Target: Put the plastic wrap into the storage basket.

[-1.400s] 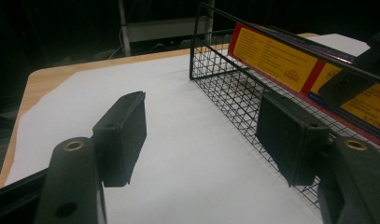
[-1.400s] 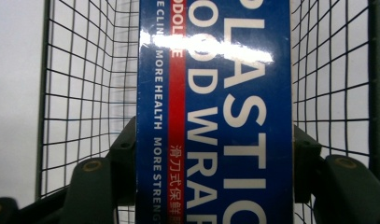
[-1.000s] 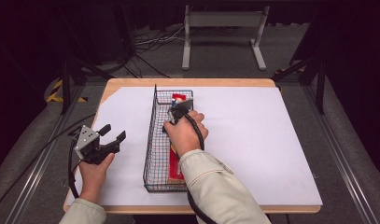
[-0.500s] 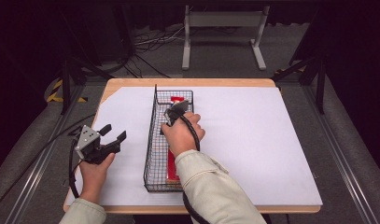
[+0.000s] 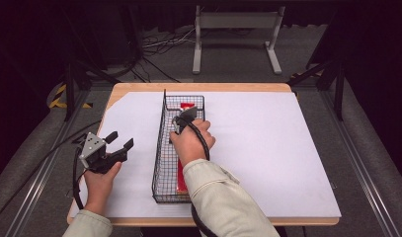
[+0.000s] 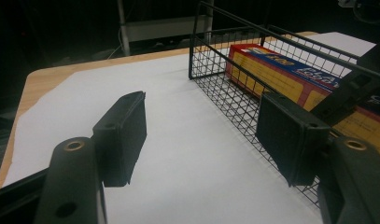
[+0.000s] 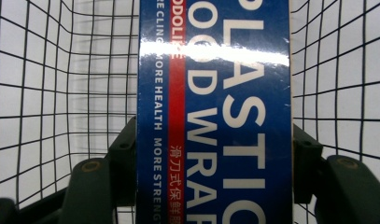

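The right gripper pinches the plastic wrap box inside the wire basket – a skewed lift could snag it on the mesh (left gripper fingers spread, idle).

The right half of the tabletop lies bare, as does the strip at lower left. The wire basket at centre has tall walls, and the long box leaves narrow gaps along them.

A wire basket stands on the worktop, left of its middle. A plastic wrap box lies lengthwise inside it. The left tongs hover just left of the basket.
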### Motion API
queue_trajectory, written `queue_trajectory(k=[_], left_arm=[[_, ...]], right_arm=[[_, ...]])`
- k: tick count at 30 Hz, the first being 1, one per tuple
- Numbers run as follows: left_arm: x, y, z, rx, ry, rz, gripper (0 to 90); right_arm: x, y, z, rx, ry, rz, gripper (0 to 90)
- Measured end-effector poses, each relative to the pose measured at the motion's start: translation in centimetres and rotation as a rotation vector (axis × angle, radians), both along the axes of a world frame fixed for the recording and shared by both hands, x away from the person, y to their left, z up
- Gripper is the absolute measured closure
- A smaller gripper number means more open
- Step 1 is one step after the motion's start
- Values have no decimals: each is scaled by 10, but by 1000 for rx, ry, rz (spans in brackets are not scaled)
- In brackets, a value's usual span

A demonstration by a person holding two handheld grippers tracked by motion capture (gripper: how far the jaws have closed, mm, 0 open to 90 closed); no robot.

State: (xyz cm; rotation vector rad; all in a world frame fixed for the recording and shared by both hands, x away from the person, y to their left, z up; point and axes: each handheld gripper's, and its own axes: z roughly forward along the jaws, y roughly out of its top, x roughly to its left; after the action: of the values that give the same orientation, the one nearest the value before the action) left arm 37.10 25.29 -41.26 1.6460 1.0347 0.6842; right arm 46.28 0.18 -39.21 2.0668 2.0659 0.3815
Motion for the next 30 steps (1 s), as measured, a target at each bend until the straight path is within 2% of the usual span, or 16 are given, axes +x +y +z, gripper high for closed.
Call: queue_trajectory(k=[11,13,17,27,30], left_arm=[[0,0,0,-2,0,-2,338],[0,0,0,-3,3,-2,337],[1,-1,0,-2,3,-3,337],[2,-3,-1,-4,5,-9,337],[3,-3,-1,-3,3,-8,337]], right_arm=[[0,0,-2,0,12,-2,381],[0,0,-2,0,22,12,365],[0,1,0,7,4,7,350],[-1,-5,20,36,-41,-1,315],[-1,-5,26,38,-71,5,309]])
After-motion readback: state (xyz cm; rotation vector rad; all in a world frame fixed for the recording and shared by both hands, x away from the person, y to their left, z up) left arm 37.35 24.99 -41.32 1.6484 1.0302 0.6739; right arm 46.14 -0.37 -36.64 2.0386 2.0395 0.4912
